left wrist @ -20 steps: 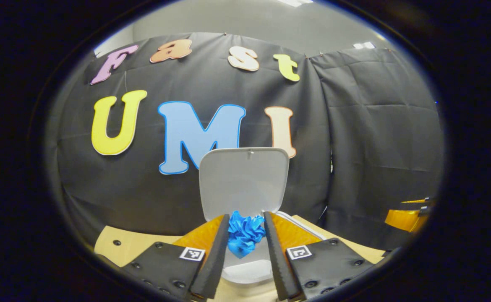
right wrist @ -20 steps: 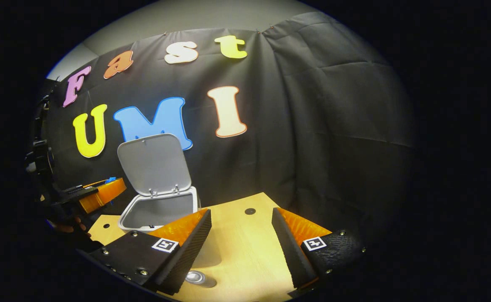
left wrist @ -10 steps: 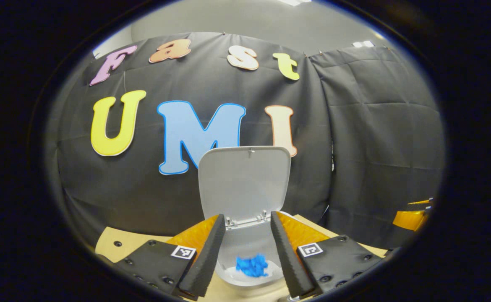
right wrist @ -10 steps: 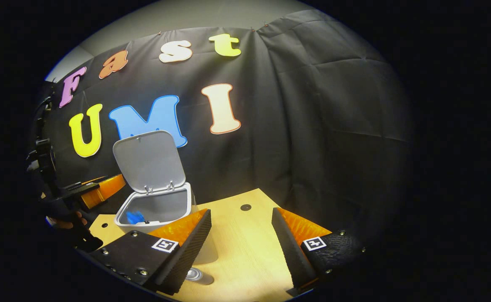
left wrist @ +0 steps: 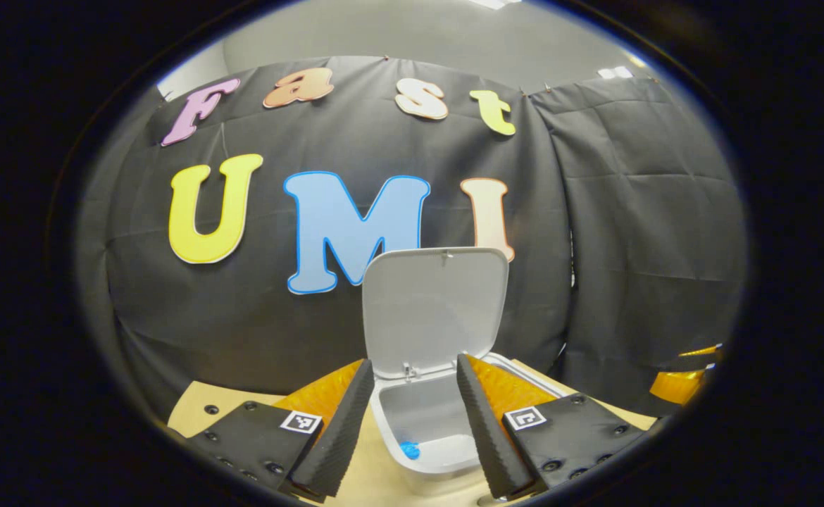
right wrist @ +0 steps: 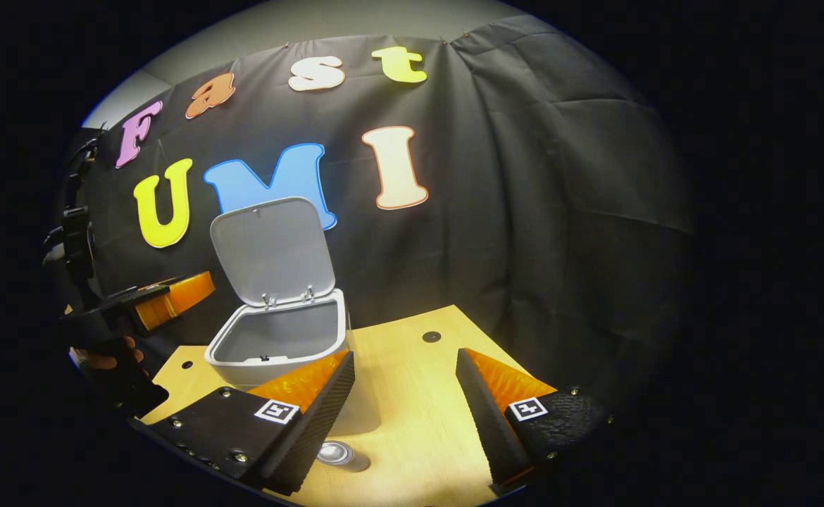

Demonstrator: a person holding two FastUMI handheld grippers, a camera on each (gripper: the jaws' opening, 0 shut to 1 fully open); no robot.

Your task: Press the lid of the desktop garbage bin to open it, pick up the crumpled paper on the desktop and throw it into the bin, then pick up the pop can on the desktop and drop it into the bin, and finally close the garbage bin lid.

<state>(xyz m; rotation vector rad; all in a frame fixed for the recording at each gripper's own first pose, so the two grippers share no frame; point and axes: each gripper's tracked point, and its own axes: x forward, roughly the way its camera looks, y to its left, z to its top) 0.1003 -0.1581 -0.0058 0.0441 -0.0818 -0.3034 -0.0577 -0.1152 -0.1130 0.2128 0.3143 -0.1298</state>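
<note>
I am holding my right claw (right wrist: 401,415) apart and empty above the pop can (right wrist: 338,454) standing on the bench (right wrist: 412,394). It is probably light, thin-walled and slick, so I am planning on its mid-body. My left claw (left wrist: 412,422) is hanging apart over the bin (left wrist: 440,429), crumpled paper (left wrist: 410,449) inside.
</note>
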